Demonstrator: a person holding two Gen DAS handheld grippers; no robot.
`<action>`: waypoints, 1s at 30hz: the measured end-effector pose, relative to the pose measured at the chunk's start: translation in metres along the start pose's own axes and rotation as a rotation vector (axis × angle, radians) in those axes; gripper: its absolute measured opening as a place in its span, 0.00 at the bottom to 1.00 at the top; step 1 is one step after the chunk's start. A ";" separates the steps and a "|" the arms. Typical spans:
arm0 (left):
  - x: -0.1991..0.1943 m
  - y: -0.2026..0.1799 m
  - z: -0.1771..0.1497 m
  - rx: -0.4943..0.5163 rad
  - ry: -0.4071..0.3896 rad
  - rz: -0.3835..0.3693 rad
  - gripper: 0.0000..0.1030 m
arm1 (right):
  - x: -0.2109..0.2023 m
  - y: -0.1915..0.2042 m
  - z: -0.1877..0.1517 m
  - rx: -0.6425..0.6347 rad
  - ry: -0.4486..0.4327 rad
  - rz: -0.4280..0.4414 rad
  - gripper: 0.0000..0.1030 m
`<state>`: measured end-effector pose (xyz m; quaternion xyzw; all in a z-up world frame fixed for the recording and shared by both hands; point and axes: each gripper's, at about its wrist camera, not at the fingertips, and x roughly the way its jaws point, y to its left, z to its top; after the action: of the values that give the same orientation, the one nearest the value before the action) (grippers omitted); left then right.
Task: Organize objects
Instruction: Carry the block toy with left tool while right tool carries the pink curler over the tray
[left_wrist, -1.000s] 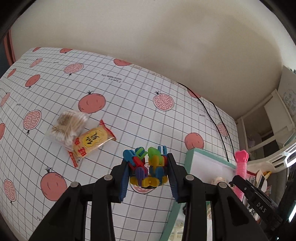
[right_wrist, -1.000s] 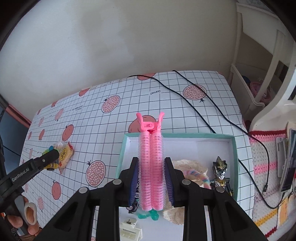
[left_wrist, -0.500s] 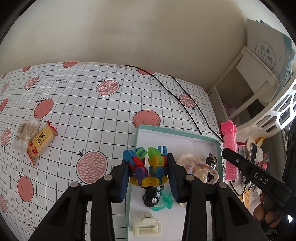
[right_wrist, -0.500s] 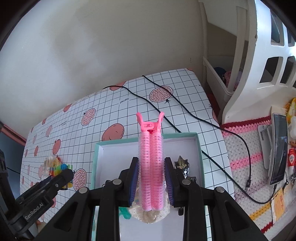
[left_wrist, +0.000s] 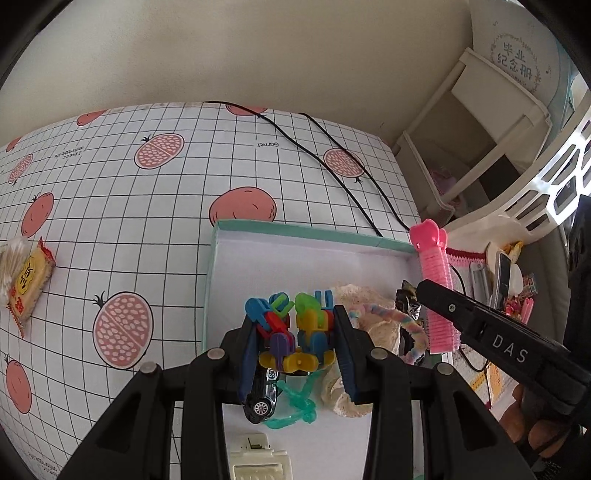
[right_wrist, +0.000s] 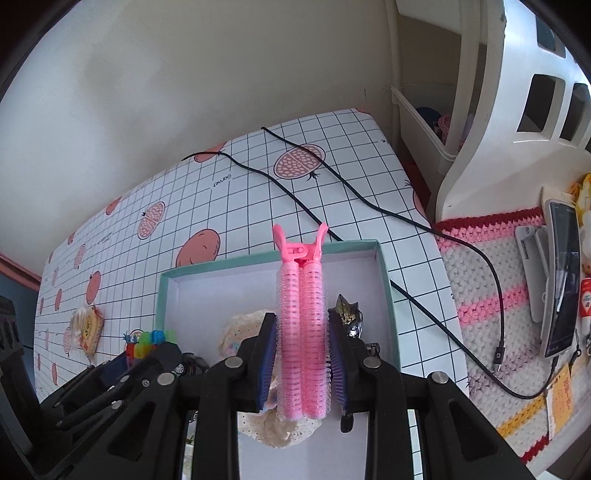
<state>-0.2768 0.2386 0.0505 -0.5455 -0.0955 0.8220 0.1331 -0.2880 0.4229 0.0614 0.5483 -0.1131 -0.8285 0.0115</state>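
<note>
The bench (left_wrist: 110, 177), under a checked cloth printed with pink fruit, carries an open teal-rimmed box (left_wrist: 295, 230) with a white floor, and both hands are over it. In the box lie a lace cloth (right_wrist: 243, 325), a toy car (left_wrist: 262, 398), a small figure (right_wrist: 347, 314) and a cream plastic piece (left_wrist: 258, 461). The right gripper (right_wrist: 302, 354) has its jaws clamped on a pink hair roller clip (right_wrist: 301, 332), whose long axis runs forward along the jaws, above the box's right half. The left gripper (left_wrist: 293, 343) has its jaws closed on a cluster of coloured plastic blocks (left_wrist: 291, 332), above the box's near-left part. Both loads probably need only lowering and letting go. A snack packet (left_wrist: 27, 280) lies well apart on the cloth, nearer the left hand.
</note>
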 end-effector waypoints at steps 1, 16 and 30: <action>0.003 0.000 -0.001 0.000 0.008 0.001 0.38 | 0.003 0.000 -0.001 -0.002 0.008 -0.004 0.28; 0.019 -0.008 -0.010 0.035 0.059 0.030 0.38 | 0.022 0.001 -0.006 -0.004 0.081 -0.033 0.30; 0.012 -0.013 -0.008 0.049 0.063 0.011 0.38 | 0.004 0.004 0.000 -0.004 0.051 -0.041 0.32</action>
<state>-0.2724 0.2547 0.0408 -0.5683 -0.0682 0.8071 0.1446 -0.2898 0.4185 0.0580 0.5715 -0.1000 -0.8145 -0.0013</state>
